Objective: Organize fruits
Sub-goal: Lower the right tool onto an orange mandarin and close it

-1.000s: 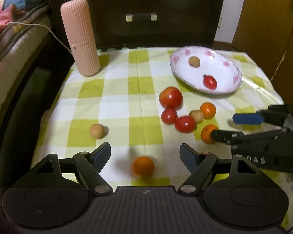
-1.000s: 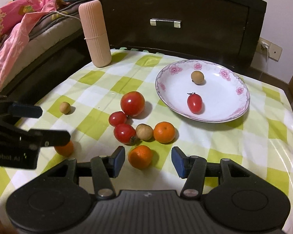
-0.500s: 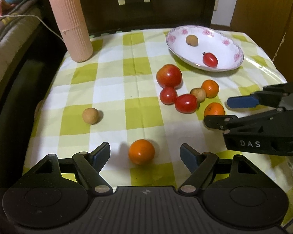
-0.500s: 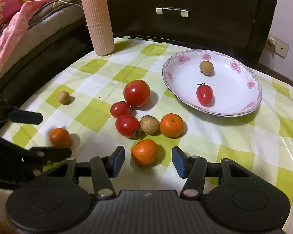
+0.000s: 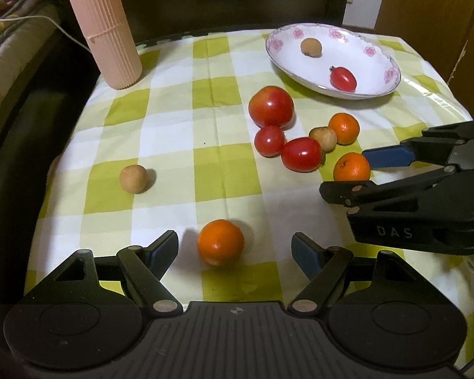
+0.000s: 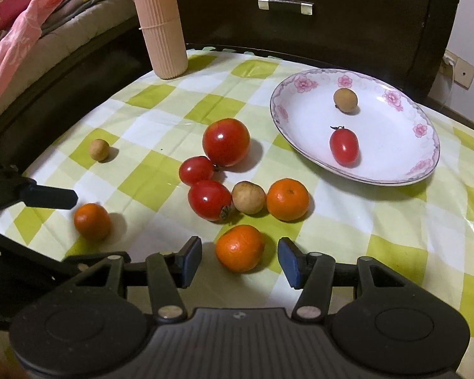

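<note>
Both pairs of tongs stand wide and hold nothing. The left tongs [image 5: 233, 249] bracket a lone orange [image 5: 220, 242] near the front of the bench [image 5: 173, 132], and the right tongs [image 6: 240, 257] bracket another orange [image 6: 239, 248] just in front of the main cluster. Neither fruit is touched by a pad as far as I can tell.

The plate [image 6: 303, 117] at the back right holds only 1 small tomato [image 6: 343, 146] and 1 brown fruit [image 6: 345, 100]. The rest sits on the checked cloth: a big tomato [image 6: 226, 141], 2 smaller tomatoes, a brown fruit and a third orange [image 6: 287, 199] touching or nearly touching one another, plus a stray brown fruit [image 6: 99, 149] well apart on the left.

Likely trouble: round fruit on a glossy cloth rolls easily. If a pad meets an orange off-centre as the tongs close, it could squirt forward, on the right side into the cluster, scattering it. A hard squeeze could bruise the fruit. The 2 tools work near each other and could collide on the way to the plate.

Each tool's own body hides the front strip of the bench. In the right view, the left tool is cut off at the edge. What the brown fruits are is hard to say.
</note>
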`<move>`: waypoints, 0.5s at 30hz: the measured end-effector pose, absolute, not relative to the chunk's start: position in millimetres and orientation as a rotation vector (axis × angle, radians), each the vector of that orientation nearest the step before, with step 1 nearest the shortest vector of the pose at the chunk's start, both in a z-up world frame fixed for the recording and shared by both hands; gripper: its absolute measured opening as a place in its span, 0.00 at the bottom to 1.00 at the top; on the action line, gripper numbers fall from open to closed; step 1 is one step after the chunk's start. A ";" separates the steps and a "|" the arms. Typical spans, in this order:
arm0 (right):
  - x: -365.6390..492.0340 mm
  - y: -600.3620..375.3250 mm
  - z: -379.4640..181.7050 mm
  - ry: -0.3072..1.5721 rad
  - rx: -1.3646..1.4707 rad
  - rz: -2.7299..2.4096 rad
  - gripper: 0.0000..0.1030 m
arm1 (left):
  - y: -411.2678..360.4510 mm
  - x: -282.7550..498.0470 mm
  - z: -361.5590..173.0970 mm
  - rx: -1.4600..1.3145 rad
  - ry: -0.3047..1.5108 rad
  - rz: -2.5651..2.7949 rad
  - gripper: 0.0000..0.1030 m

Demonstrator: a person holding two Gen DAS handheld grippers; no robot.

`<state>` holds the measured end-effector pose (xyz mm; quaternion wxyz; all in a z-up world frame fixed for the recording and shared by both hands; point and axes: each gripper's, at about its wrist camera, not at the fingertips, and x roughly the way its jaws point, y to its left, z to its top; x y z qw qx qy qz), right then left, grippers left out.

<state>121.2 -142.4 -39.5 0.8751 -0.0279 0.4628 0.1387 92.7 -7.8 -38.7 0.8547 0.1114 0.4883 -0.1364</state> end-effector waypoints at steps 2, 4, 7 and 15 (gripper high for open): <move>121.0 -139.8 -40.1 0.965 -0.078 0.290 0.48 | -9.5 93.0 -40.0 0.243 1.030 -0.287 0.81; 120.8 -138.4 -40.8 0.964 -0.088 0.288 0.48 | -10.5 93.1 -40.9 0.246 1.033 -0.287 0.81; 121.1 -138.2 -41.1 0.965 -0.092 0.288 0.48 | -11.7 93.8 -42.1 0.252 1.037 -0.287 0.81; 120.7 -138.0 -41.4 0.960 -0.099 0.276 0.45 | -15.0 93.6 -44.5 0.264 1.044 -0.288 0.79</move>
